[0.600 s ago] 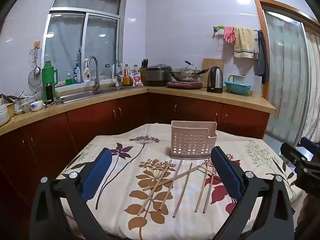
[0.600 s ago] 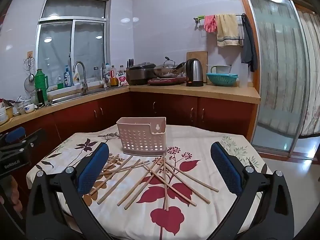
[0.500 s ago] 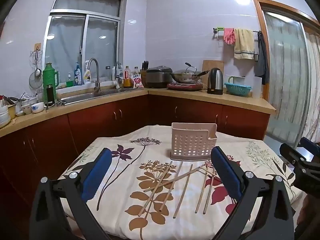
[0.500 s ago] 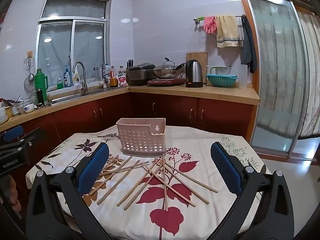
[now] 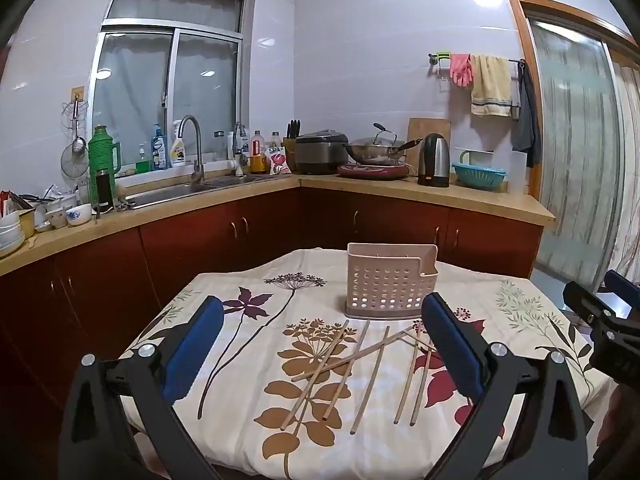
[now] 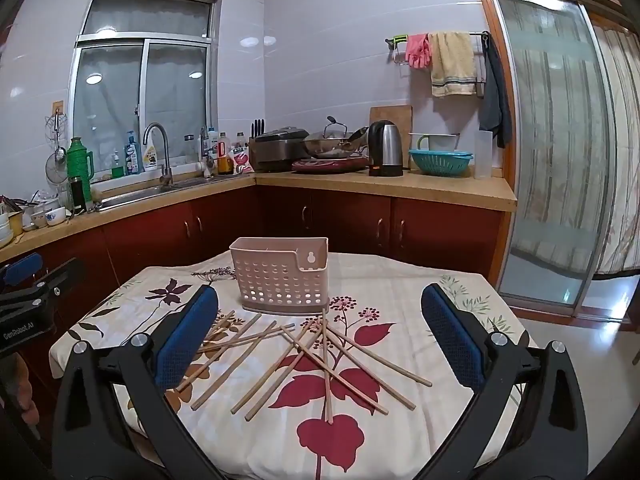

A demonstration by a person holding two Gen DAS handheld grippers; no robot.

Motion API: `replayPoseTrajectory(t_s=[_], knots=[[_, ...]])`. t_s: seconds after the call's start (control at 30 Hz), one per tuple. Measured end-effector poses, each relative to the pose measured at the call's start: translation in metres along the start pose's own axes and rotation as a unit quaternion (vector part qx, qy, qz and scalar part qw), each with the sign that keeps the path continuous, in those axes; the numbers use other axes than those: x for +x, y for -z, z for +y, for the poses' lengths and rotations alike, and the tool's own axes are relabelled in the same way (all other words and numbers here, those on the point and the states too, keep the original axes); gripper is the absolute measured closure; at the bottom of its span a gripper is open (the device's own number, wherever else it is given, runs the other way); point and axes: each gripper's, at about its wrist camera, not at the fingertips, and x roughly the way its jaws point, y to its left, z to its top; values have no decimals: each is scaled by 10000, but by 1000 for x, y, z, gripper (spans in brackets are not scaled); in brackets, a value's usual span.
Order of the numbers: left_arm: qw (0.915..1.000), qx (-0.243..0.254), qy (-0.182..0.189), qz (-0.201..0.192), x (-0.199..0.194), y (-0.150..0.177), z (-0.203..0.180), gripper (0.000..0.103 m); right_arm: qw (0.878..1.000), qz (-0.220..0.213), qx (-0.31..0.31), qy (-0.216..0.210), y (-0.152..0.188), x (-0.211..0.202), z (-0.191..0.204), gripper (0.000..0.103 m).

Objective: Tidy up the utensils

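Left tool [image 5: 322, 344] spread wide, nothing between the blue pads, held above the near edge of the worktop [image 5: 224, 292], tilted slightly down. Right tool [image 6: 319, 334] same: jaws fully apart, empty, above the near edge. Each tool shows at the side of the other's view: right tool at the right edge of the left wrist view, left tool at the left edge of the right wrist view, with part of a hand [image 6: 24, 388] below it.

Worktop covered with a cream floral tablecloth [image 6: 400, 284]. Pink perforated utensil holder [image 5: 388, 280] stands upright toward the far edge, roughly mid-width; hanging hole visible on its taller back wall in the right wrist view. Inside of holder can't be read clearly.

Wooden chopsticks [image 6: 296, 354] lie loose on the cloth between the holder and the near edge, scattered in a fan, several crossing each other. The far tips of a few reach up just beside the holder's base; can't tell if they touch it. None in either tool. In the left wrist view the chopsticks [image 5: 360, 364] lie mostly lengthwise toward the holder, some hidden behind the right finger.

Background: kitchen counter [image 5: 400, 192] with sink [image 5: 176, 192], kettle [image 5: 434, 160], wok [image 5: 376, 152], teal basket [image 5: 478, 174]; towels [image 5: 490, 84] on wall rail.
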Motion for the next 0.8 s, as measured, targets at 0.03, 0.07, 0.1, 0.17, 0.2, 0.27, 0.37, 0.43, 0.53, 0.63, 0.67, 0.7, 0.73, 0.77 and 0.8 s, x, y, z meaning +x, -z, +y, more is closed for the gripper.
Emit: replayPoseTrajectory(t_s=[0.03, 0.07, 0.1, 0.17, 0.2, 0.27, 0.37, 0.43, 0.53, 0.63, 0.67, 0.7, 0.73, 0.77, 0.8], knots=[[10000, 1, -6, -4, 0, 0, 0, 6, 10000, 8, 4, -2, 0, 0, -1, 4], [10000, 9, -15, -3, 1, 0, 0, 6, 10000, 16, 8, -4, 0, 1, -1, 4], [10000, 16, -25, -3, 1, 0, 0, 6, 10000, 18, 7, -5, 0, 1, -2, 4], [10000, 16, -27, 7, 1, 1, 0, 6, 10000, 18, 2, 2, -1, 1, -2, 4], [10000, 9, -26, 10, 1, 0, 1, 6, 10000, 21, 2, 0, -1, 2, -3, 4], [10000, 11, -31, 8, 1, 1, 1, 6, 10000, 29, 0, 0, -2, 3, -4, 4], [10000, 14, -38, 1, 1, 1, 1, 6, 10000, 3, 8, 0, 3, 1, 1, 4], [10000, 12, -42, 2, 1, 1, 1, 6, 10000, -1, 13, 1, 4, 1, 2, 4], [10000, 5, -43, -3, 1, 1, 2, 6, 10000, 0, 5, 4, 3, 1, 1, 4], [10000, 5, -39, -6, 1, 1, 2, 6, 10000, -6, 9, 2, 3, 1, 2, 4], [10000, 10, -42, -5, 1, 0, 2, 6, 10000, -9, 7, 5, 3, 1, 1, 4], [10000, 12, -45, -7, 0, 0, 3, 6, 10000, -9, 6, 5, 3, 2, 1, 4], [10000, 10, -41, -3, 0, 0, 3, 6, 10000, -9, 9, 3, 3, 2, 1, 4], [10000, 9, -42, -4, 0, 0, 3, 6, 10000, 5, 7, 4, 3, 1, 2, 4], [10000, 9, -44, -5, 1, 0, 3, 6, 10000, 5, 6, 6, 3, 1, 2, 4]])
